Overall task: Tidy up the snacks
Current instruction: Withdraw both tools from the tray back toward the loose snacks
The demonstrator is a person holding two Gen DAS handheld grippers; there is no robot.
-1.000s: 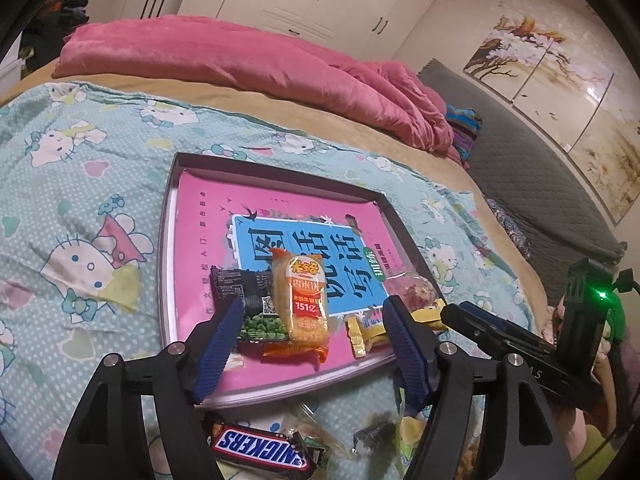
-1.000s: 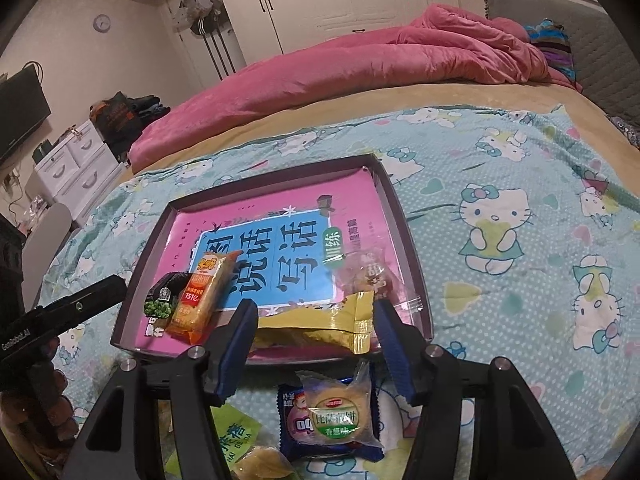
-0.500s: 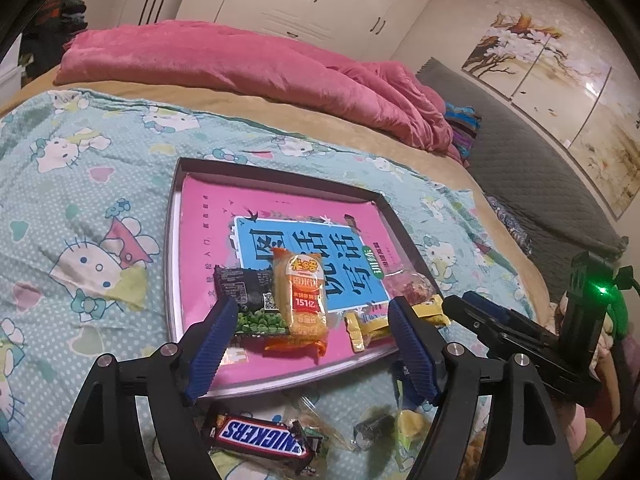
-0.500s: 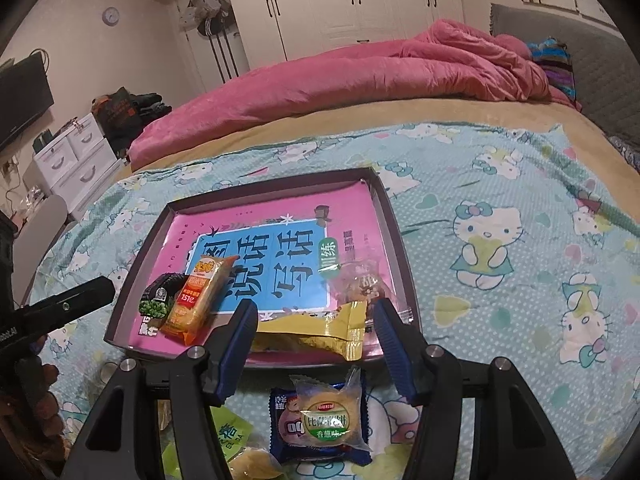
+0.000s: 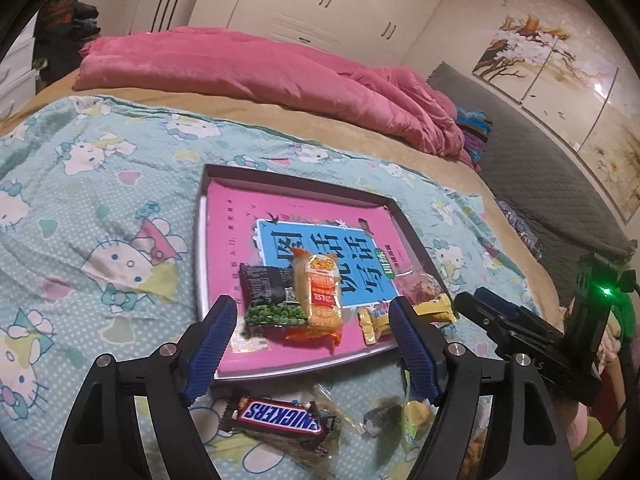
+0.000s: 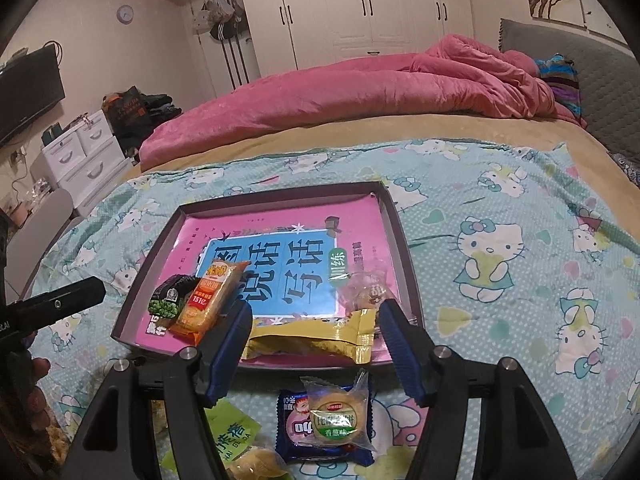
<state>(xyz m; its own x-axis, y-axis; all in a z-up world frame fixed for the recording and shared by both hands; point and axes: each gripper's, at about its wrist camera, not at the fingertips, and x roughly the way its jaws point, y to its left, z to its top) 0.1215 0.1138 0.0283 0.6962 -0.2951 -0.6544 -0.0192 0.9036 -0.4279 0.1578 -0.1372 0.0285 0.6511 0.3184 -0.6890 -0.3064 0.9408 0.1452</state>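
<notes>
Both empty: left gripper (image 5: 310, 346) jaws apart, right gripper (image 6: 314, 346) jaws opening over the crinkly yellow foil packet (image 6: 310, 342) just dropped on the near edge of the shallow dark-rimmed tray (image 6: 394, 216); I'd next take the round clear-wrapped cake (image 6: 338, 416) just short of that edge, pinching its sides.

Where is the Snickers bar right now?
In the left wrist view, the Snickers bar lies on the bedsheet just outside the tray's near edge, below the left gripper.

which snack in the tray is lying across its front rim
The long yellow packet: it lies crosswise along the tray's near edge, one end over the rim. The orange packet, green pea bag and clear-wrapped sweet sit fully inside.
</notes>
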